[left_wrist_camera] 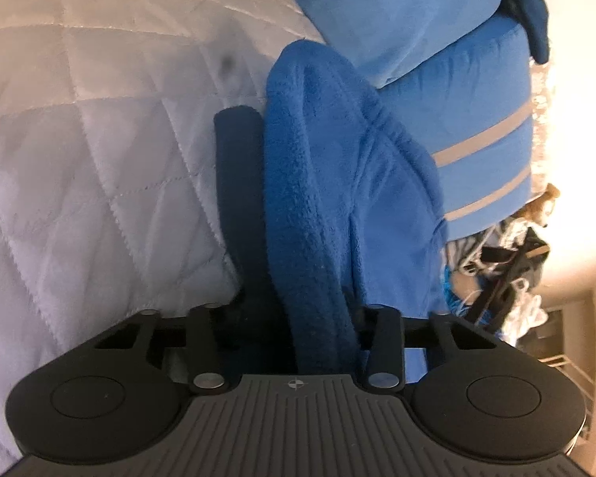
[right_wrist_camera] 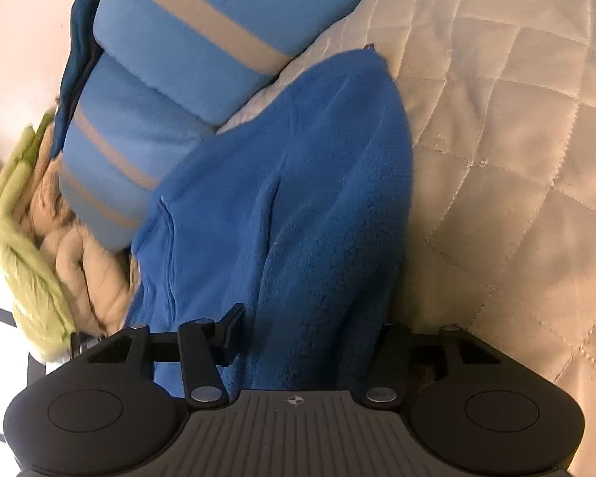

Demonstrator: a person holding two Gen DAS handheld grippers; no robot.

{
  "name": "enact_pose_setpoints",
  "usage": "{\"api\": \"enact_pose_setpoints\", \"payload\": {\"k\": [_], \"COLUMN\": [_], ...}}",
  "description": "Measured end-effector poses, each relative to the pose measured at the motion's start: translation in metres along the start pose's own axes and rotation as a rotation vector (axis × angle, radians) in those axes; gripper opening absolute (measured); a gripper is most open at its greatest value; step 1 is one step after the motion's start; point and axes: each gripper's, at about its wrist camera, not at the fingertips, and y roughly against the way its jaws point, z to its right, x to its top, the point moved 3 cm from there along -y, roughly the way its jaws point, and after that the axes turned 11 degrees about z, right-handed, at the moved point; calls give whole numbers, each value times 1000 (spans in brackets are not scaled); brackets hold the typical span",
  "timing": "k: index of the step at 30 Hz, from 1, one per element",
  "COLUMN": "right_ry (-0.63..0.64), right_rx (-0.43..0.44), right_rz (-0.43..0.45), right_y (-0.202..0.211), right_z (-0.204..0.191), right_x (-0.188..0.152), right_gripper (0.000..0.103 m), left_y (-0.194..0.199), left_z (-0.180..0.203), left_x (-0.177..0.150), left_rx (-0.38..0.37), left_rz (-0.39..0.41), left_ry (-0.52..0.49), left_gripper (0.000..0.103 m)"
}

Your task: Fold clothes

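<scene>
A royal-blue fleece garment [left_wrist_camera: 318, 183] fills the middle of the left wrist view, held over a quilted white bedspread [left_wrist_camera: 79, 139]. My left gripper [left_wrist_camera: 298, 127] is shut on a thick fold of it; only the left finger [left_wrist_camera: 238, 167] shows, the right one is buried in fleece. In the right wrist view the same fleece [right_wrist_camera: 298, 198] drapes over my right gripper [right_wrist_camera: 310, 318], which is shut on it; its fingers are almost wholly covered.
A light-blue folded blanket with grey stripes [left_wrist_camera: 437, 59] lies beyond the fleece, also in the right wrist view [right_wrist_camera: 159, 79]. A pile of tan and green bedding [right_wrist_camera: 39, 238] lies at the left. Cluttered clothes and straps [left_wrist_camera: 504, 270] sit off the bed's edge.
</scene>
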Motion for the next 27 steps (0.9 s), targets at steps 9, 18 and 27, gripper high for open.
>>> {"api": "enact_pose_setpoints", "payload": {"k": [9, 18, 27], "right_ry": [188, 509, 611], "right_rx": [-134, -346, -417], "right_rz": [80, 213, 298], "right_y": [26, 59, 88], "right_z": [-42, -126, -173], "right_x": [-11, -28, -28], "right_gripper": [33, 30, 30], "left_y": [16, 40, 73], "left_z": [55, 146, 187], "left_x": [-13, -40, -51], "left_rx": [220, 455, 504], "left_rz": [78, 257, 351], "left_ry": [-260, -616, -754], "left_gripper": [27, 26, 26]}}
